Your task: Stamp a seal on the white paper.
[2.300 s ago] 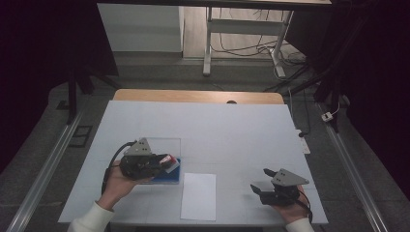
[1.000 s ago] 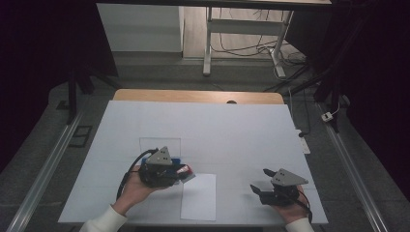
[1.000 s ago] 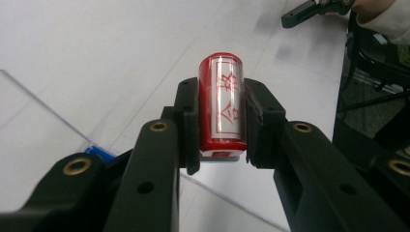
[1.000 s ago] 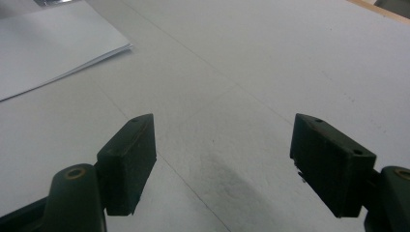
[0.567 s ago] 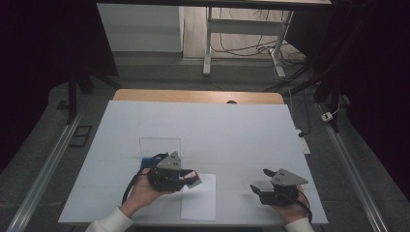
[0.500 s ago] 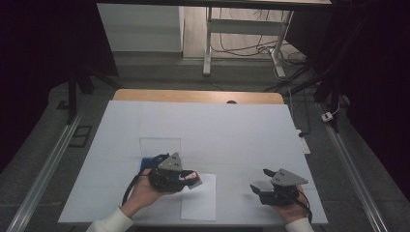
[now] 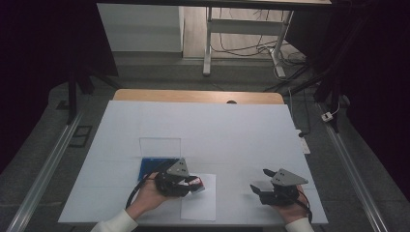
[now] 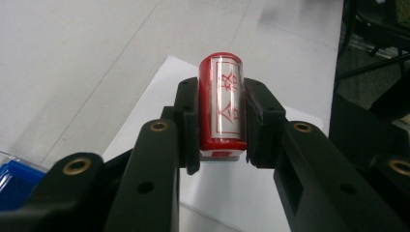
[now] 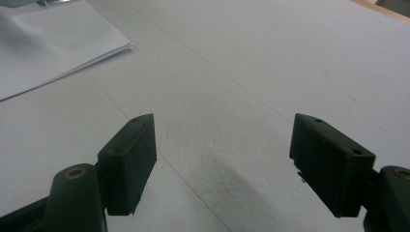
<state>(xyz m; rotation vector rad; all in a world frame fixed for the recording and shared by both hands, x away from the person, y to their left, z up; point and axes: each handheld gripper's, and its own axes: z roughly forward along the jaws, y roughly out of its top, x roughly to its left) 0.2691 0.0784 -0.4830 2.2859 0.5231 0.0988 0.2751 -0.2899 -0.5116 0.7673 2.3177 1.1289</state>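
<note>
**Stamp clamped over paper; right tool idle**

High view: left gripper [image 7: 196, 183] holds the red stamp [image 7: 199, 184] above the white sheet [image 7: 199, 205], beside the blue ink pad [image 7: 153, 166]. Right gripper [image 7: 261, 186] rests on the table [image 7: 203, 125], well apart.

Left gripper view: jaws clamp the stamp [image 8: 222, 102] sideways.

Right gripper view: jaws spread wide, nothing between.

Free room: bare white table [image 7: 232, 130] lying open ahead of and between both grippers — far half wholly passable. Obstacles: paper sheet [image 7: 199, 205] lying flat near the front edge; blue tray [image 7: 153, 166] with upright clear lid [image 7: 160, 146] standing just left of it.
</note>
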